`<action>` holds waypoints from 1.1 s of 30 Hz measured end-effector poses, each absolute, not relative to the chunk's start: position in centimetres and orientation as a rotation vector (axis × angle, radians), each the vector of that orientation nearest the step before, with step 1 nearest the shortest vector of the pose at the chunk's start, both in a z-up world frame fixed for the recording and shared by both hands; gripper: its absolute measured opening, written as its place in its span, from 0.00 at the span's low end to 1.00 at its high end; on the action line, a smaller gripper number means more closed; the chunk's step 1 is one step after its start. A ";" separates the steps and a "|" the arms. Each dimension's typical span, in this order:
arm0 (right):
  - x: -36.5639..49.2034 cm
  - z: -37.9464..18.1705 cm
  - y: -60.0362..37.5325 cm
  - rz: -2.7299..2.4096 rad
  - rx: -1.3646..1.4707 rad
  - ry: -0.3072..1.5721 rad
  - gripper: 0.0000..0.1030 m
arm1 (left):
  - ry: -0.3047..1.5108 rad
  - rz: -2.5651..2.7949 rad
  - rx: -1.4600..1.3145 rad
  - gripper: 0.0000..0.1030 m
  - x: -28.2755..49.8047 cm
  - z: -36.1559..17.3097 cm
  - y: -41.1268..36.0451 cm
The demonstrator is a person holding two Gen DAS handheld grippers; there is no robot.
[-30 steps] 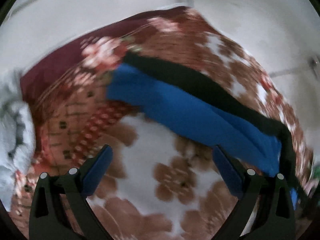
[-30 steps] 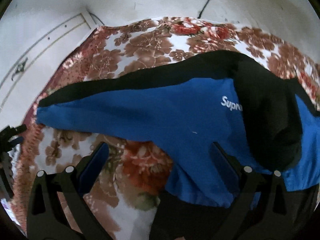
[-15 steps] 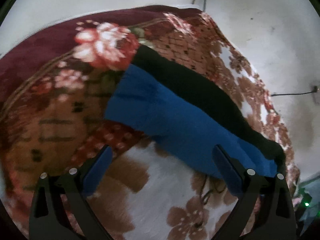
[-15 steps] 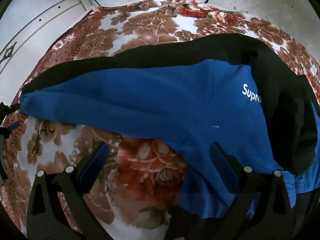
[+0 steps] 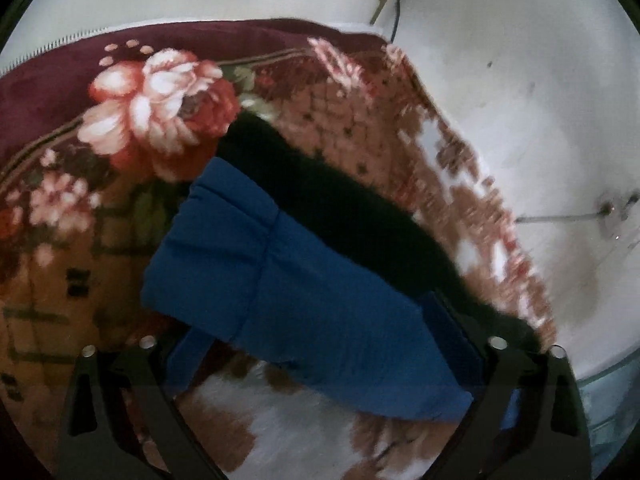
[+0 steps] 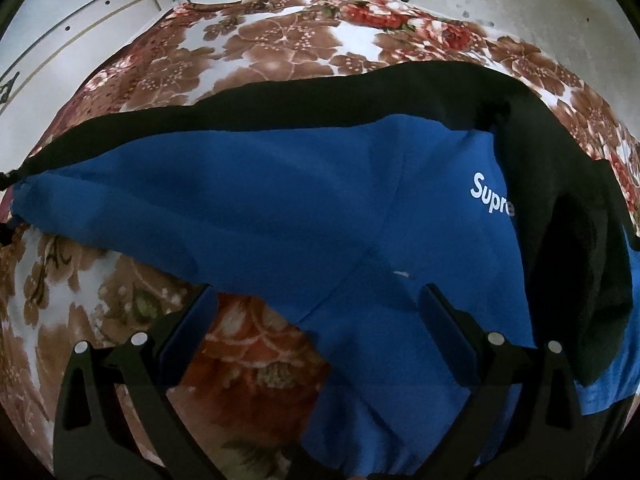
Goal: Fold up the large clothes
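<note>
A blue and black hoodie (image 6: 320,208) with white "Supre" lettering lies spread on a floral blanket (image 6: 280,40). Its long sleeve stretches left, and its black hood (image 6: 580,240) lies at the right. In the left wrist view the sleeve's blue cuff end (image 5: 224,248) lies just ahead of my left gripper (image 5: 312,344), which is open, with the sleeve passing between its jaws. My right gripper (image 6: 316,312) is open above the underarm of the hoodie, holding nothing.
The blanket (image 5: 152,96) covers a raised surface with a maroon border at the far side. White floor or wall (image 5: 540,120) lies beyond its right edge, with a thin cable (image 5: 560,216). A white panelled surface (image 6: 80,32) is at the far left in the right wrist view.
My left gripper has moved forward to the sleeve cuff, which now lies between its jaws. My right gripper has moved closer to the hoodie's body. Both stay open.
</note>
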State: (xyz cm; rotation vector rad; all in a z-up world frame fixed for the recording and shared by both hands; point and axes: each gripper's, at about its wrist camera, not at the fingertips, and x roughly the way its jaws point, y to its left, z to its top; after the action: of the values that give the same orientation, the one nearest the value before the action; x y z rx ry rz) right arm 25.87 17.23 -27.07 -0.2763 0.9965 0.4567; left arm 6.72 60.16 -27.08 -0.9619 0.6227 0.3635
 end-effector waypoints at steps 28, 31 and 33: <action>24.4 -30.8 15.0 0.628 -0.358 0.955 0.96 | 0.452 0.001 -0.624 0.07 17.7 -6.0 39.9; 23.9 -31.1 15.0 0.637 -0.388 0.934 0.96 | 0.438 -0.073 -0.605 0.07 21.2 -3.0 34.5; 23.7 -31.1 14.9 0.644 -0.391 0.926 0.96 | 0.439 -0.122 -0.596 0.07 23.2 -1.9 31.2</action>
State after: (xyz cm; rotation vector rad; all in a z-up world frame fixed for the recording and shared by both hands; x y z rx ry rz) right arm 23.73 14.88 -31.09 -0.3908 0.9261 0.6442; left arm 23.24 31.17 -1.85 -0.5959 0.4393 -0.1221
